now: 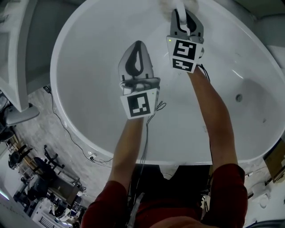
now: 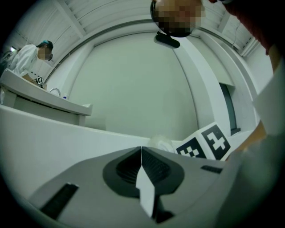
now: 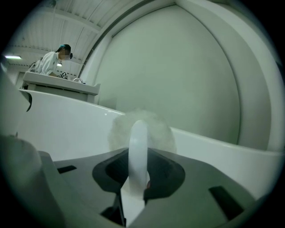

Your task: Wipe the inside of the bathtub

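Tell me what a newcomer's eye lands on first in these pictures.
The big white oval bathtub fills the head view. At its far side, the right gripper is shut on the handle of a fluffy white scrubber. The left gripper, its jaws together and empty, hovers over the middle of the basin.

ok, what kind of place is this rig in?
Likely a test lab's mock bathroom, not a home: freestanding white bathtub, loose cables on the floor, cluttered equipment beside it. Right gripper holds a fluffy scrubber.
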Demonstrator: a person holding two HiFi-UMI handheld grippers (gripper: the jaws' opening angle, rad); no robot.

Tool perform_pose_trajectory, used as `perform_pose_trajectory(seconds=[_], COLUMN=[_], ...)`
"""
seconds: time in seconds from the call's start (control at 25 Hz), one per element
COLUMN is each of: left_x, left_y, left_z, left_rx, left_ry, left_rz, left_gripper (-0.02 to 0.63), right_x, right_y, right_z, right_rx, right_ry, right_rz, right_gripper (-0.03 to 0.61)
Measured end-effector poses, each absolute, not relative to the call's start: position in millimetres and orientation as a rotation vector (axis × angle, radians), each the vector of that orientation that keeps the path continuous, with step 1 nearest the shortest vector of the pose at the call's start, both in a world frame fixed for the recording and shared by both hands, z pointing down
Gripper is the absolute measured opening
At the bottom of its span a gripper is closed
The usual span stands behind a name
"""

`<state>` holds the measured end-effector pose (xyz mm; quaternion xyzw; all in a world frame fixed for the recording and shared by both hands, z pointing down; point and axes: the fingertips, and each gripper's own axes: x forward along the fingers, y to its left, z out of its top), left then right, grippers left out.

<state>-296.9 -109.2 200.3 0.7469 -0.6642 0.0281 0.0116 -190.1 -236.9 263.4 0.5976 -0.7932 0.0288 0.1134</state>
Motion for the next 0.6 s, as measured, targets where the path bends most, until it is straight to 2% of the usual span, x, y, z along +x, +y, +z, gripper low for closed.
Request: perform_pose_trajectory(seconds=[0.32, 0.6], left_x=[-221.9, -78.5], left_y=[-115.4, -95.0], left_z=[204.5, 242.8], left_rx=[2.431, 2.549], left_ry=[-1.967, -1.800], left_rz=[0.095, 0.111], left_gripper=[0.017, 0.017], right_x=[-102.5, 38.1], right_y=[-213.5, -162.8], right_z=[287.0, 327.7], right_rx=[1.821, 1.875], right_ry=[-2.245, -2.165], right_rz=[0.107, 0.117], right_gripper=[0.092, 0.092])
